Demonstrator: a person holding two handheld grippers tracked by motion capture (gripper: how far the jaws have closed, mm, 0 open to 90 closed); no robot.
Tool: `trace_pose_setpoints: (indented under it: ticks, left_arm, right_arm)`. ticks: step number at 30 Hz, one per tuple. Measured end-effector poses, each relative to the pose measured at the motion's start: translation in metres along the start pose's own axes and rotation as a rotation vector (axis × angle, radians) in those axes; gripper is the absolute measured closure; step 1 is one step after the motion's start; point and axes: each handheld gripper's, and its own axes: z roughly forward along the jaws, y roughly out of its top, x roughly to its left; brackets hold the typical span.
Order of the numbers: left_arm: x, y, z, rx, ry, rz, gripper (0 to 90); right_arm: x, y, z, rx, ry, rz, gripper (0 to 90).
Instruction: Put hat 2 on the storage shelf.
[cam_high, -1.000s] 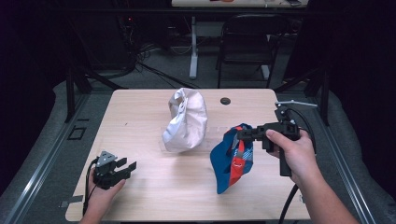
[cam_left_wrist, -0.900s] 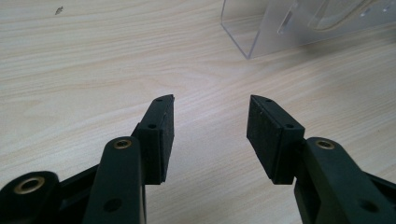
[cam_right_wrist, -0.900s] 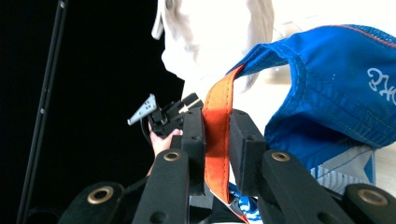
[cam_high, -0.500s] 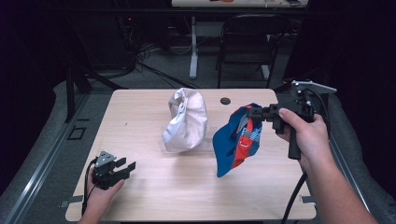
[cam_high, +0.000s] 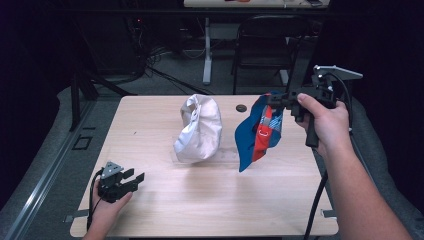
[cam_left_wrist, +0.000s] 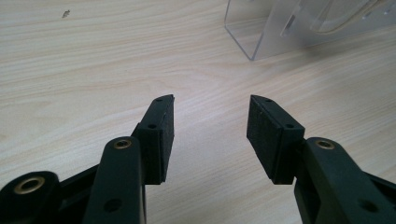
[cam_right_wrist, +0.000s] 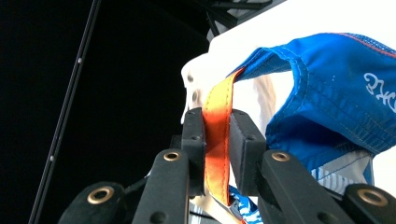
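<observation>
A blue cap (cam_high: 256, 134) with an orange strap hangs in the air above the table's right half. My right gripper (cam_high: 274, 98) is shut on it; in the right gripper view the pads (cam_right_wrist: 243, 144) pinch the orange strap (cam_right_wrist: 217, 135) and the blue cap (cam_right_wrist: 336, 102) hangs to the right. A white cap (cam_high: 198, 129) sits on a clear acrylic stand (cam_left_wrist: 299, 25) at the table's middle. My left gripper (cam_high: 133, 180) rests low at the front left of the table (cam_high: 210, 200), open, its pads (cam_left_wrist: 159, 135) wide apart with bare wood between them.
A small black disc (cam_high: 241, 107) lies near the table's far edge. A dark chair (cam_high: 270, 50) and a white table leg (cam_high: 207, 50) stand behind the table. Dark floor surrounds it.
My right gripper has risen and moved farther from me with the blue cap, which now hangs off the table. The left gripper has stayed put.
</observation>
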Motion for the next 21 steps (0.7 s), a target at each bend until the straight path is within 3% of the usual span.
trace_pose_setpoints:
  ticks: [15,21]
  left_arm:
    - [0.003,0.000,-0.001,0.009,-0.007,-0.002,51.7]
    - [0.004,0.000,0.000,0.006,-0.005,-0.006,51.8]
  right_arm:
    - [0.001,0.030,0.029,-0.022,-0.045,0.019,78.0]
    - [-0.005,0.037,0.039,-0.009,-0.069,0.020,78.0]
